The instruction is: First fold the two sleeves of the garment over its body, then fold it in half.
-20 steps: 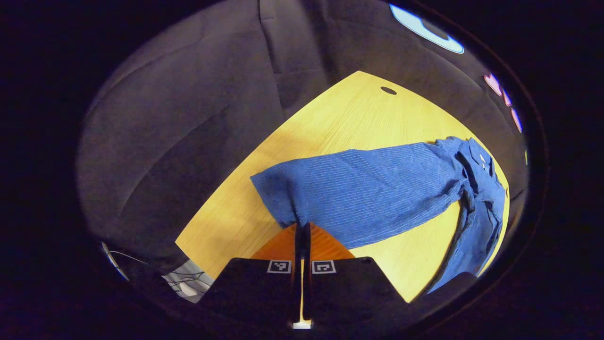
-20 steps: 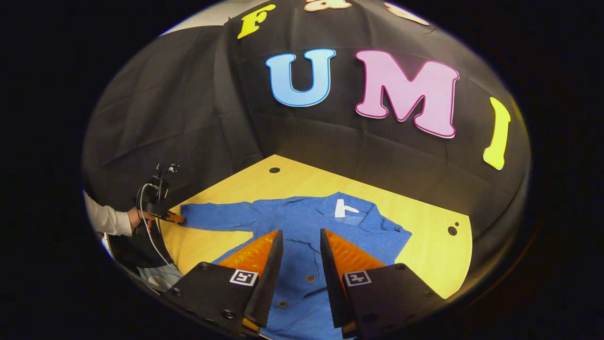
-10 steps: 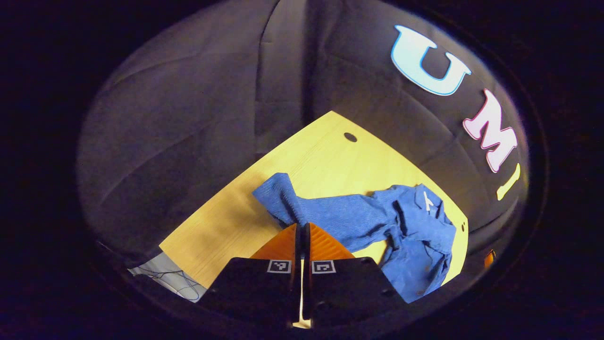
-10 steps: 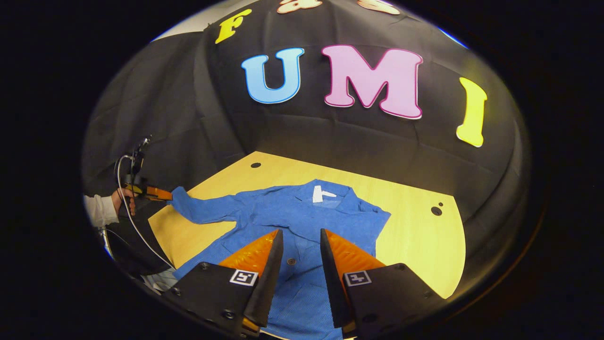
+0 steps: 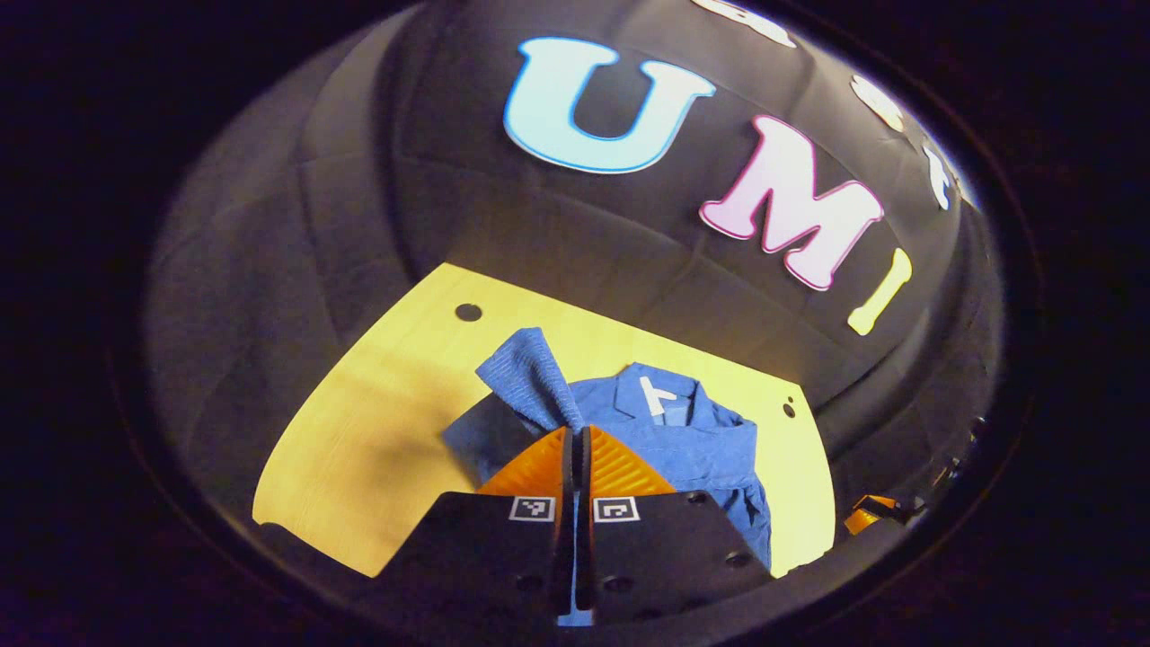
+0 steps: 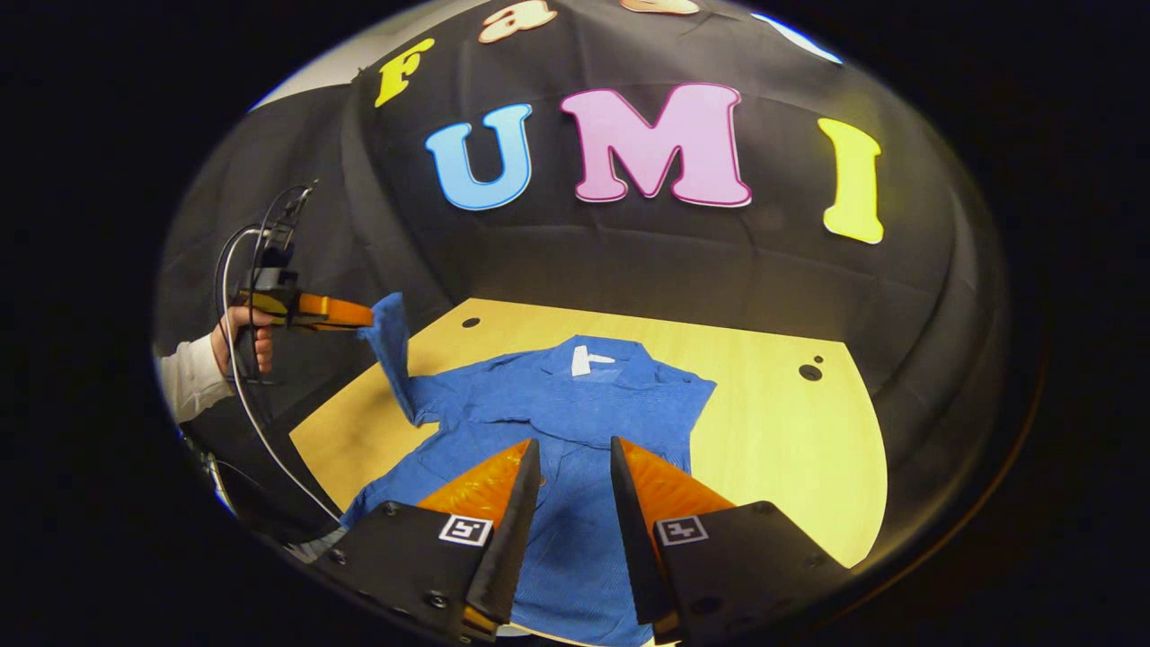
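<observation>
Right gripper view, nearest first: the right gripper (image 6: 568,467) sits low at the bottom of the frame, its two fingers apart w/ an open gap between them, nothing held, hovering above the lower front of a blue shirt (image 6: 575,422). The shirt lies face up on a light wooden table (image 6: 791,440), collar at the far end w/ a small white tag (image 6: 582,359) inside the neck; a line of buttons runs down its front btwn the fingers. The shirt's body rests flat on the tabletop; the side toward the right of this view shows no sleeve stretched out. Farther off at the left, the left gripper (image 6: 364,316) is raised above the table's left edge, held by a hand (image 6: 241,337) in a white sleeve (image 6: 189,386), w/ a cable looping down from it. Its fingers are clamped on the end of the shirt's sleeve (image 6: 395,359), which is lifted off the table and hangs in a steep line from the grip down to the shoulder. Left gripper view: the two fingers are pressed together at bottom centre, a fold of the blue sleeve (image 5: 526,377) pinched at their tips and bunching up just beyond. Past it lies the shirt body, collar and white tag, on the table. Small dark holes mark the tabletop near its far corners. Behind everything, black cloth forms the booth wall (image 6: 629,261).
</observation>
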`<state>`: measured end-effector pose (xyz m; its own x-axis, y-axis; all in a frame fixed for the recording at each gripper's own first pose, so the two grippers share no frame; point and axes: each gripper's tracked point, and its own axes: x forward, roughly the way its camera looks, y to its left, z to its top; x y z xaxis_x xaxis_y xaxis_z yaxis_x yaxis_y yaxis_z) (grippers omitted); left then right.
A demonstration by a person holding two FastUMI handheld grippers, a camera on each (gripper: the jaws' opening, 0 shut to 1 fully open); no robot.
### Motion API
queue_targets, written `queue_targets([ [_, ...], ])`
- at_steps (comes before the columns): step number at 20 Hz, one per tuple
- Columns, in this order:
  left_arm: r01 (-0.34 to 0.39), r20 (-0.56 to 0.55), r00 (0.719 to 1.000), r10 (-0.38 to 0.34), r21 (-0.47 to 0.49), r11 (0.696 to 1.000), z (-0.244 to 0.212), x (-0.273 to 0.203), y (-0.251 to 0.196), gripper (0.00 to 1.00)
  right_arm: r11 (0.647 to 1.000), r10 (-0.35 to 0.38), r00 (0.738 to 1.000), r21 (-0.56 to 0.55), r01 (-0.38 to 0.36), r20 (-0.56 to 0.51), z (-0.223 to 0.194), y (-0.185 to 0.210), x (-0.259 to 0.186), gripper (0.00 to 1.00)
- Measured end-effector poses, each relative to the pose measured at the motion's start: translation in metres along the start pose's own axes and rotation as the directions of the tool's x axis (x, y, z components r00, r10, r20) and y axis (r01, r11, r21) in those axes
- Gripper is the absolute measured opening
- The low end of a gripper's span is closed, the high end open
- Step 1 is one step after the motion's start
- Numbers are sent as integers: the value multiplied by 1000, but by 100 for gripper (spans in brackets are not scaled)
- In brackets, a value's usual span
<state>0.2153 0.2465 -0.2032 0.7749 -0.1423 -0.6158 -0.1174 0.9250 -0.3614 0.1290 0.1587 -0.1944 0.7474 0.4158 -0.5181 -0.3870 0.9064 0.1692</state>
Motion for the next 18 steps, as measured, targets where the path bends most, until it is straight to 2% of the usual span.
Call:
queue_targets([
  [4,135,-59,990,-130,103,985,0,47,-107,0,999,-47,999,25,47,2,-13,-32,-23,53],
  [6,209,-127,972,-195,109,972,-20,78,-152,0,997,-76,997,31,76,-11,-23,-48,-29,52],
  [9,276,-244,940,-240,126,953,-60,124,-203,0,993,-102,995,59,103,-22,-33,-65,-36,52],
  [11,287,-289,930,-229,179,941,-82,158,-222,0,989,-120,992,83,122,-36,-41,-76,-38,52],
  [13,294,-341,914,-221,177,939,-100,183,-237,0,984,-137,989,104,142,-54,-51,-87,-42,52],
  [18,228,-410,902,-133,191,955,-129,232,-236,0,974,-167,979,135,183,-120,-78,-102,-46,52],
])
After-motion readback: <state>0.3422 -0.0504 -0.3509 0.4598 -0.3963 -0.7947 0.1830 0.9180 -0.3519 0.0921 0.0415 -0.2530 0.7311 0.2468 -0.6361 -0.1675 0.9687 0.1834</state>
